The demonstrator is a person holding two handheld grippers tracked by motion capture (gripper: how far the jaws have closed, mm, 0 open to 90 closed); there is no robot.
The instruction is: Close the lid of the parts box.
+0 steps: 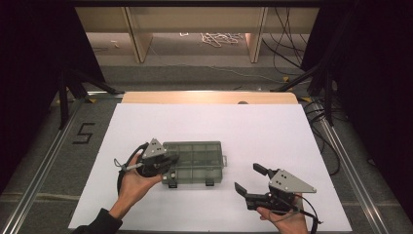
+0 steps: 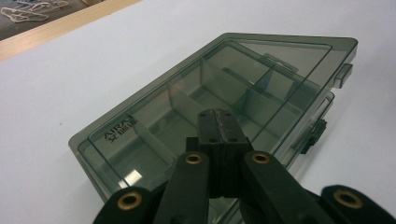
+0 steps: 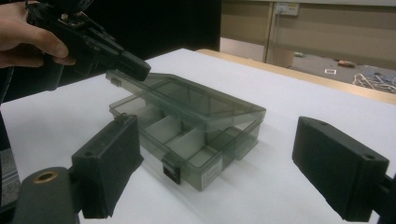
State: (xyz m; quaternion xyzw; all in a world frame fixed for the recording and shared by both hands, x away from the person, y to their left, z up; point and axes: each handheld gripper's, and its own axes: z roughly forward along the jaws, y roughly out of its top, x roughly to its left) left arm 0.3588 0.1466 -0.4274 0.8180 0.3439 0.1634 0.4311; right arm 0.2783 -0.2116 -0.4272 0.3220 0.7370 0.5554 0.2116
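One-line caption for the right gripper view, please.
Open right gripper faces a smoky compartment box; shut left gripper rests on its part-raised lid.

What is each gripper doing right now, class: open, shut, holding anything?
Left gripper: shut, holding nothing, tips over the organiser box's lid.
Right gripper: open, holding nothing.

Glossy smoked clear-plastic box (image 1: 195, 161) on matt white sheet (image 1: 272, 131) over wooden table (image 1: 209, 97)

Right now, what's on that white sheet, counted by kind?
Clear smoky compartment box: 1
Black latches on the box's front: 2
Hand-held grippers over the white sheet: 2, left gripper and right gripper
Total: 5
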